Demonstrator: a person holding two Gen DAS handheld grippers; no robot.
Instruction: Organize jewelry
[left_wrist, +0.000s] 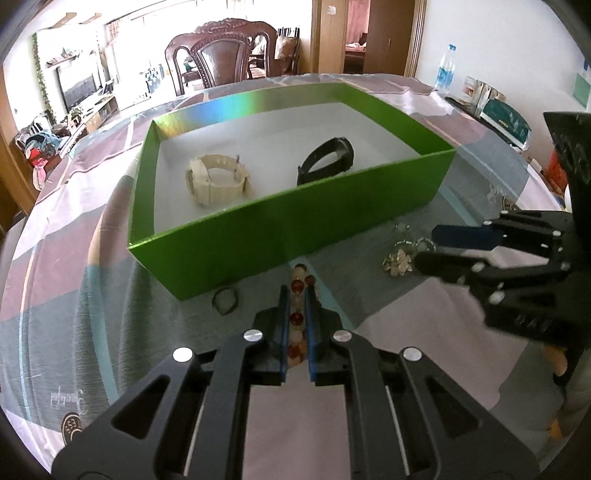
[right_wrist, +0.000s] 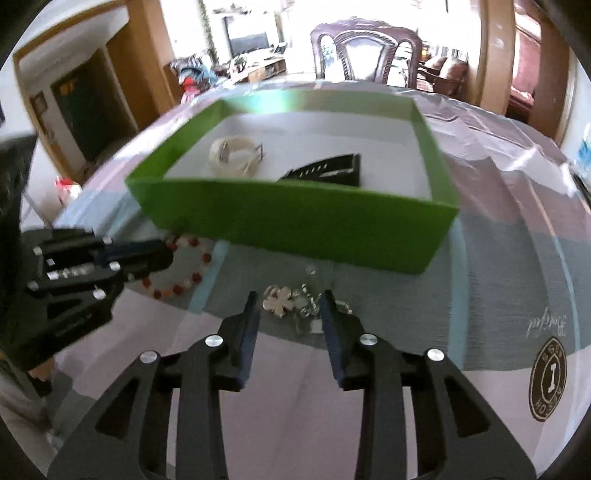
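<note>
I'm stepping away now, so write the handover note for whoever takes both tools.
Left tool: shut on the bead bracelet, in front of the green box.
Right tool: open, fingers either side of the silver chain on the cloth; not gripped.
Done: cream watch and black watch lie in the box.
Left: put the bracelet in the box, pick up and box the chain, then the dark ring lying by the box's near corner.
</note>
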